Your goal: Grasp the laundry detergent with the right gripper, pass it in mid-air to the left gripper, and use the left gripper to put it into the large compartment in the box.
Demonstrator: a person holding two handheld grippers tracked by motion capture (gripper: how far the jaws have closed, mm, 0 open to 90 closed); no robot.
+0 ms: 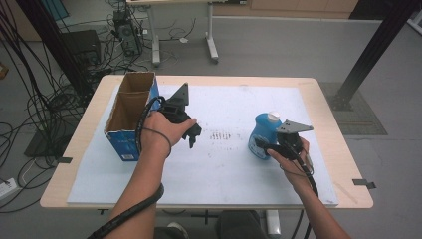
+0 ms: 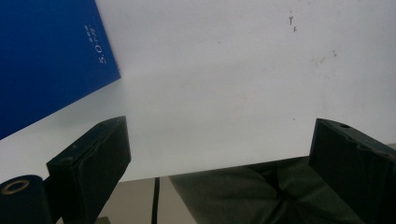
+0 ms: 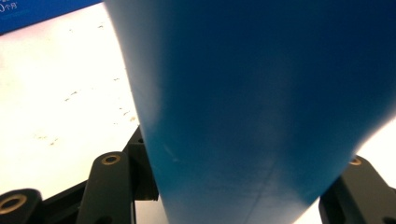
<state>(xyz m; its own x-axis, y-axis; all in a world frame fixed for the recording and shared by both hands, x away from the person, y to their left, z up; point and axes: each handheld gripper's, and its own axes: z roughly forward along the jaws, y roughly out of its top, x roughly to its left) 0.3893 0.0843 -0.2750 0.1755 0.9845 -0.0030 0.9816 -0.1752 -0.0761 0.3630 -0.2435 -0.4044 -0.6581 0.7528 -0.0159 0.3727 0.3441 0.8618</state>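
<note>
A blue bottle (image 1: 260,133) with a white cap stands upright on the white mat (image 1: 224,169), right of centre. My right gripper (image 1: 264,146) comes at it from the near right and is shut on its lower body. In the right gripper view the bottle (image 3: 261,102) is wedged between the two black jaws. My left gripper (image 1: 193,137) hangs over the mat beside an open blue cardboard box (image 1: 130,112), tips tilted down. Its jaws stand wide apart with nothing between them in the left gripper view, where my left gripper (image 2: 219,158) faces bare mat and the box's blue side (image 2: 46,60).
The box, brown inside, sits at the mat's far left corner. The mat covers most of a wooden table (image 1: 343,164). Faint dark marks (image 1: 221,135) lie mid-mat. Cables (image 1: 35,114) trail on the floor at left, and a black post (image 1: 368,55) stands at far right.
</note>
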